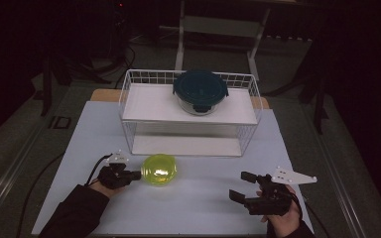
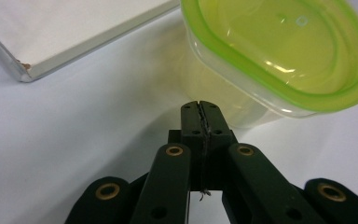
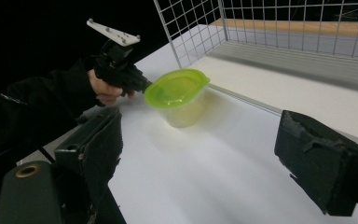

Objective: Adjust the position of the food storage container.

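While the green-lidded container (image 1: 159, 169) is seen standing on the table (image 1: 188, 208) just in front of the wire rack (image 1: 129, 94), no lift is judged to have begun. The left gripper (image 1: 137, 175) is held at its side with the jaws pressed fully together, nothing between them, the tips at or just short of the wall under the lid. The right gripper (image 1: 243, 184) is kept well apart, its jaws spread wide and empty. Grasping and placing are judged to remain.
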Tool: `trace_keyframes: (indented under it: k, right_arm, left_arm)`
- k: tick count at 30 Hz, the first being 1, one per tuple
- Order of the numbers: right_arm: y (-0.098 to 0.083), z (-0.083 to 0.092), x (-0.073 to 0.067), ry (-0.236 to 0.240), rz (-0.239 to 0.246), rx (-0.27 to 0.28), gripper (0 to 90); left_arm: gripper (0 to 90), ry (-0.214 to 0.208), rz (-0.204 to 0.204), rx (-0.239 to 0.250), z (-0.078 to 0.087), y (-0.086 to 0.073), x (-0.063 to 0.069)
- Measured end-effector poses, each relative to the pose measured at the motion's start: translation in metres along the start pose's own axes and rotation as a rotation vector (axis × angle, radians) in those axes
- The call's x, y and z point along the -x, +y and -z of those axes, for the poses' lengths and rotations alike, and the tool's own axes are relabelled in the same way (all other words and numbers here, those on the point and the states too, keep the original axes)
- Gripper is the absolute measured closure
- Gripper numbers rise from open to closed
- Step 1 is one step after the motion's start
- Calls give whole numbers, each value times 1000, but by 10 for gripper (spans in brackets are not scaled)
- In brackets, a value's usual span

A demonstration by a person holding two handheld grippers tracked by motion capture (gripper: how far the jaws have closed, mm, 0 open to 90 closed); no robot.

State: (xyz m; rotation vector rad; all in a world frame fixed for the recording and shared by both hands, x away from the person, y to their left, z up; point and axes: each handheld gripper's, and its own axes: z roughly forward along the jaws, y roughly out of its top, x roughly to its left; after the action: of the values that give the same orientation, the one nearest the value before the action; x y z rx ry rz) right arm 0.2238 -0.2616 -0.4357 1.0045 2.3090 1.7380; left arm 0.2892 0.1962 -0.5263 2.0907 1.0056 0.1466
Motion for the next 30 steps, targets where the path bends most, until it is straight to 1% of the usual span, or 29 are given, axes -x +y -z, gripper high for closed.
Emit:
trace_keyframes:
  k: [5,8,9,11,12,19,21,22,23,26,27,29,30]
  right_arm:
    - [0,-2,-1,5,1,-3,146]
    - [0,-1,-1,9,-4,-4,145]
    - [0,-1,0,7,-5,-3,146]
    - [0,-1,0,8,-7,-3,145]
    - [0,-1,0,7,-6,-4,145]
    - [-1,-2,-1,13,-8,-8,145]
    - [0,-2,-1,12,-8,-6,144]
    - [-1,-2,-1,12,-8,-6,144]
    - [-1,-2,-1,14,-8,-5,144]
    - [-1,-1,0,14,-10,-6,143]
    - [-1,-1,0,14,-9,-7,143]
    - [-1,-1,0,14,-9,-6,143]
    - [-1,-1,0,14,-8,-6,143]
  left_arm:
    - [890,-11,-1,-6,-5,3,3]
    - [890,-5,-11,-11,-9,5,4]
    - [890,-13,-6,-10,-10,6,4]
    - [890,-13,-7,-9,-12,8,4]
    - [890,-20,-8,-9,-14,9,5]
    - [890,-44,-25,-22,-26,19,14]
    - [890,-51,-38,-34,-31,22,17]
    - [890,-56,-37,-31,-33,24,19]
    - [890,-61,-50,-37,-35,25,20]
    - [890,-73,-56,-40,-41,30,24]
    - [890,-70,-54,-43,-43,31,26]
    - [890,-82,-58,-43,-47,33,28]
    - [890,-79,-67,-48,-48,34,29]
